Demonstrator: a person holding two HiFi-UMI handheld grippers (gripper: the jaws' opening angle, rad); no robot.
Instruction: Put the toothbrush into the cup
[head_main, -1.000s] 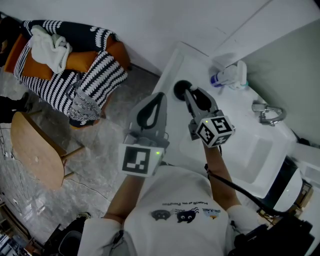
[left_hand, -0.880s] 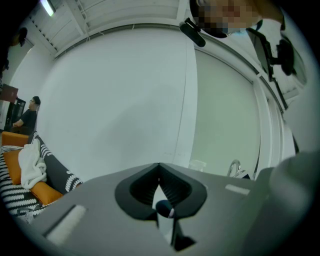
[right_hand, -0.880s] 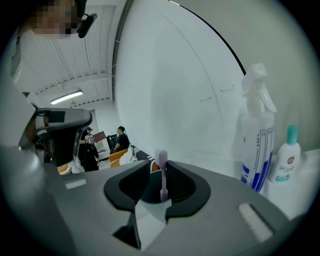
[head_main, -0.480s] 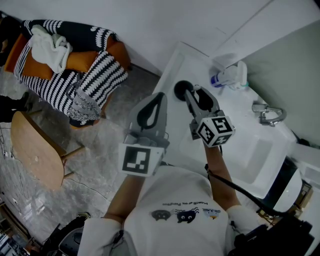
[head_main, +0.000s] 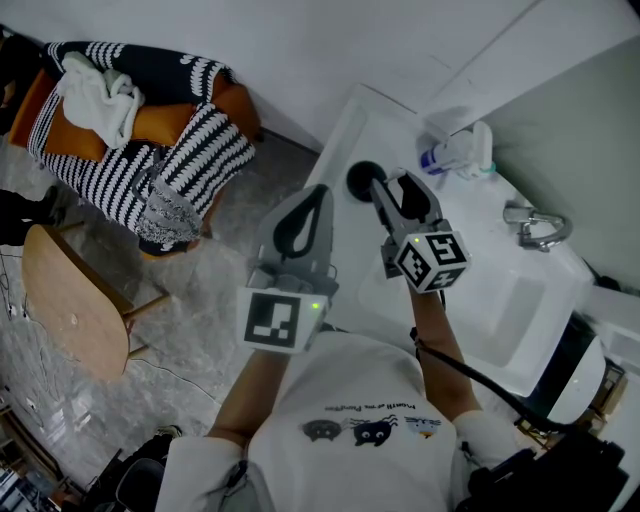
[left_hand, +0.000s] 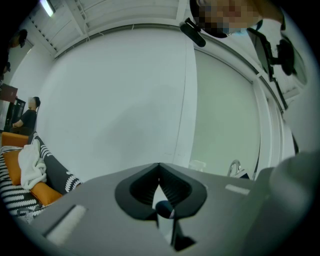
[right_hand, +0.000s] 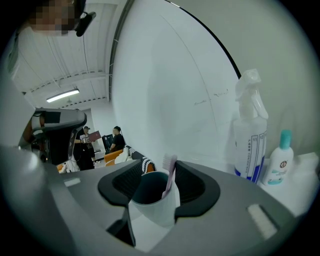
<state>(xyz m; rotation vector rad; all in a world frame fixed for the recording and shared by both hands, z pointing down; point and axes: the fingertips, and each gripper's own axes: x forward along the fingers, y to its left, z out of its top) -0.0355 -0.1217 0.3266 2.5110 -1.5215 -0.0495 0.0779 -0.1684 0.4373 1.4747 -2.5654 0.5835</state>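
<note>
Right hand-held gripper (head_main: 392, 182): spread wide, its jaws having just been opening; I pinched nothing with it, and it hung over the white bench (head_main: 348, 125), tipped slightly down.
Cup (right_hand: 150, 195): it stood upright on the bench just ahead of this hand-held gripper's tips and showed in the gap between the two jaws in the right gripper view. It was pale outside and dark inside. Whether a pad brushed its wall I could not tell.
Toothbrush (right_hand: 169, 175): already in the cup, handle down and bristle head up above the rim, leaning toward the side of my right jaw.
Left hand-held gripper (head_main: 318, 195): jaws pressed together at the tips, empty. I held it level, beside and to the left of the right one, off the bench's edge and above the floor.
Spray bottle (right_hand: 249, 135): ahead of the right hand-held gripper and to its right, against the wall.
Small bottle (right_hand: 280, 159): just right of the spray bottle, with a teal cap.
Tap (head_main: 535, 226): farther right of the right hand-held gripper, above the sink (head_main: 505, 310).
</note>
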